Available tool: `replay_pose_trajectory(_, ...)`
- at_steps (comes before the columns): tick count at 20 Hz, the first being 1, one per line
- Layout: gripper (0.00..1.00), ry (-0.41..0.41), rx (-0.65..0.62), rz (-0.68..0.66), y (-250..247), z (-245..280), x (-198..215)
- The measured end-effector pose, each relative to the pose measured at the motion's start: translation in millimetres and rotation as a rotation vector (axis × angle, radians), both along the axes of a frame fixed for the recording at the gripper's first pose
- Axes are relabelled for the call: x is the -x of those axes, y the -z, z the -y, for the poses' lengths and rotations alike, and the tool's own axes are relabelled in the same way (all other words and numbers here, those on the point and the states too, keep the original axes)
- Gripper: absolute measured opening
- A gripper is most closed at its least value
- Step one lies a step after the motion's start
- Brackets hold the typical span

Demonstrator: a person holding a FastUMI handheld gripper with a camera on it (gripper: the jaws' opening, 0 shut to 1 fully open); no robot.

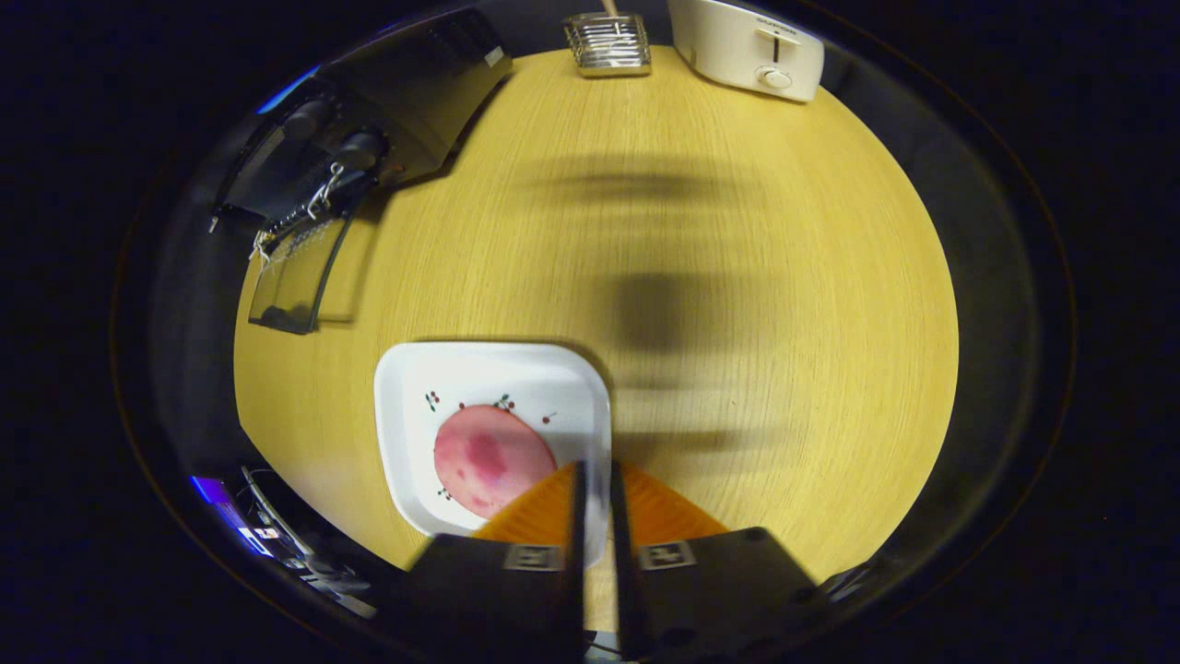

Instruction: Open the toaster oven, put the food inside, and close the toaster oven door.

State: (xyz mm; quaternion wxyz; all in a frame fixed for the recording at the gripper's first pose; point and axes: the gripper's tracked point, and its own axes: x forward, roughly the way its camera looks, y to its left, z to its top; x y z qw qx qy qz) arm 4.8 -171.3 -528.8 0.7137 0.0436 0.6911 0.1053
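A round pink slice of food lies on a white square plate on the wooden table, just left of my fingertips. My gripper hangs above the plate's right edge, its fingers drawn together with only a thin slit between them and nothing held. The black toaster oven stands at the table's far left corner, well beyond the fingers. Its glass door is folded down open toward the plate.
A white pop-up toaster and a small metal rack stand along the far edge of the table. Bare wood lies between the plate and the oven. Cables and gear sit below the table's near left edge.
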Motion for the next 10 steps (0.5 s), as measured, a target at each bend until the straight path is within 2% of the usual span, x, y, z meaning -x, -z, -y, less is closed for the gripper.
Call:
replay_pose_trajectory(3,0.06,0.007,-0.063,-0.005,-12,7,1)
replay_pose_trajectory(6,0.06,0.092,-0.154,-0.011,-12,2,6)
replay_pose_trajectory(10,0.06,0.268,-0.314,-0.035,-22,-5,12)
